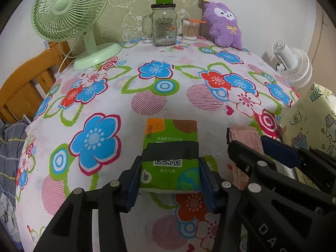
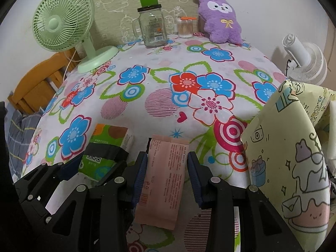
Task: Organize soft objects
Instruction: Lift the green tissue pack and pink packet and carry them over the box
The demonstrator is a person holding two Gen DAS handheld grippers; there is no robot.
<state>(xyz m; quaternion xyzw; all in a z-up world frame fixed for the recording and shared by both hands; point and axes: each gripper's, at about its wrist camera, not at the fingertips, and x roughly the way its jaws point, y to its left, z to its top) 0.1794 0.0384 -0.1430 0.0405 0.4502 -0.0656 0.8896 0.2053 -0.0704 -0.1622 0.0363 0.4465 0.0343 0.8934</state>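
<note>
Flower-print cloth-covered table [image 1: 117, 105] fills both views; its left edge drops off toward an orange wooden chair frame [image 1: 23, 79], its right edge toward a white plastic fan [image 1: 294, 67]. Wide bare stretch of cloth lies between my tools and the back row. Pale yellow cartoon-print fabric bag [image 2: 294, 157] stands at the right edge, close beside my right tool, tight room there. Mint green desk fan [image 1: 69, 19] sits back left near the edge. Purple plush toy [image 1: 224, 25] leans at back right against the wall. Clear glass handled jar with green cap [image 1: 163, 23] is back centre, a small clear cup of cotton swabs [image 1: 190, 29] just beside it.

My left gripper [image 1: 170, 168] pinches the green soft tissue pack with a dark band [image 1: 171, 147], blue pads touching both its long sides, near the front edge. My right gripper [image 2: 167, 168] brackets the pink flat soft packet [image 2: 166, 174]; left pad touches it, right pad shows a slim gap, so I cannot tell if it is clamped. The two packs lie side by side, near, apart.
</note>
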